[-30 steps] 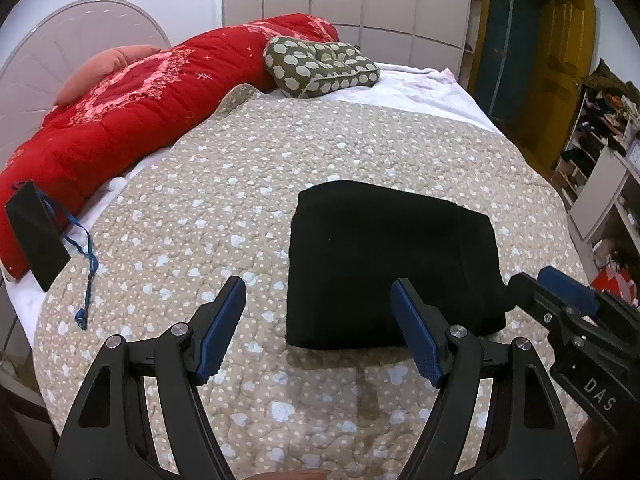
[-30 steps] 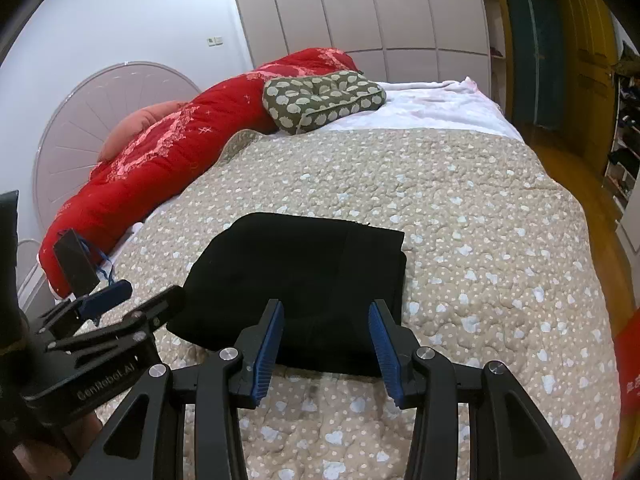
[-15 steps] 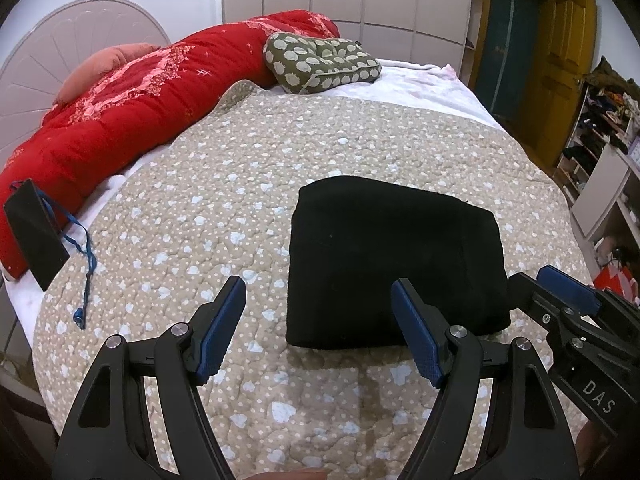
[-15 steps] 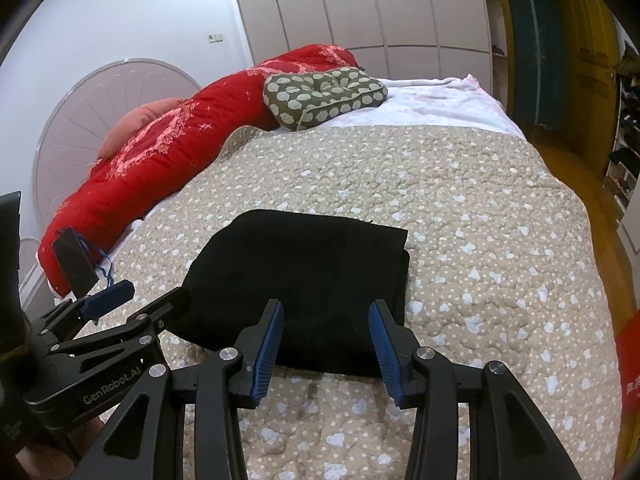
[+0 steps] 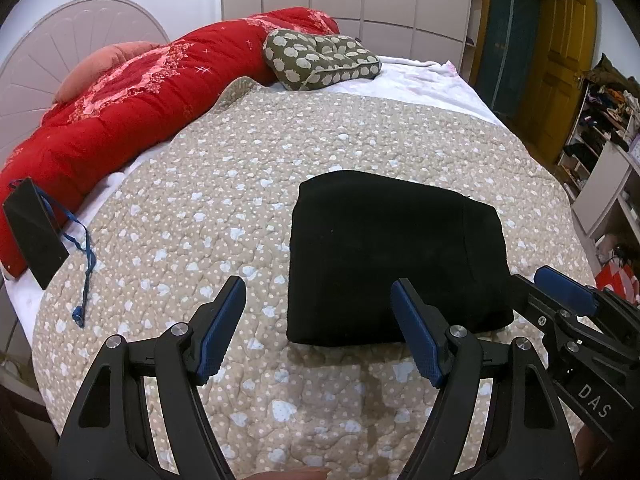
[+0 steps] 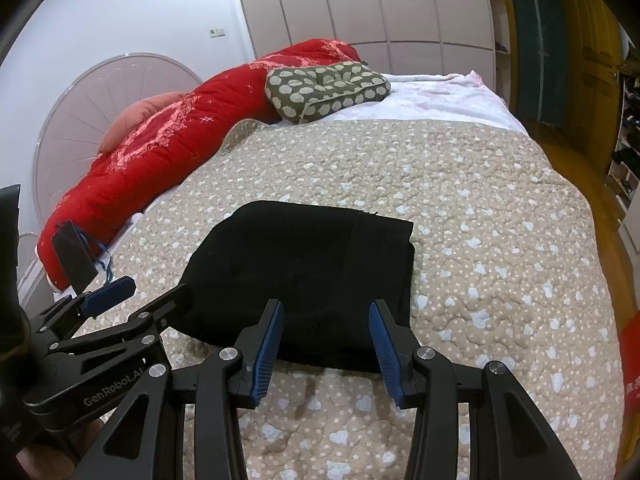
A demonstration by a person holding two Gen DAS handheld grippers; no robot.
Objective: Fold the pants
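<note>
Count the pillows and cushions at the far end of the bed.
2: a green patterned cushion lying on the white sheet, and a pink pillow behind the red quilt by the headboard. Others may be hidden.

The pants' (image 5: 396,256) near edge hides behind the left gripper's (image 5: 320,332) right finger, their inner folds are unseen, and the shelf (image 5: 600,120) clutter is too small to identify.

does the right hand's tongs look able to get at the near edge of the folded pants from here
Probably yes. The right tongs are open and empty, right at the near edge of the folded black pants, with only bare quilt around it.
</note>
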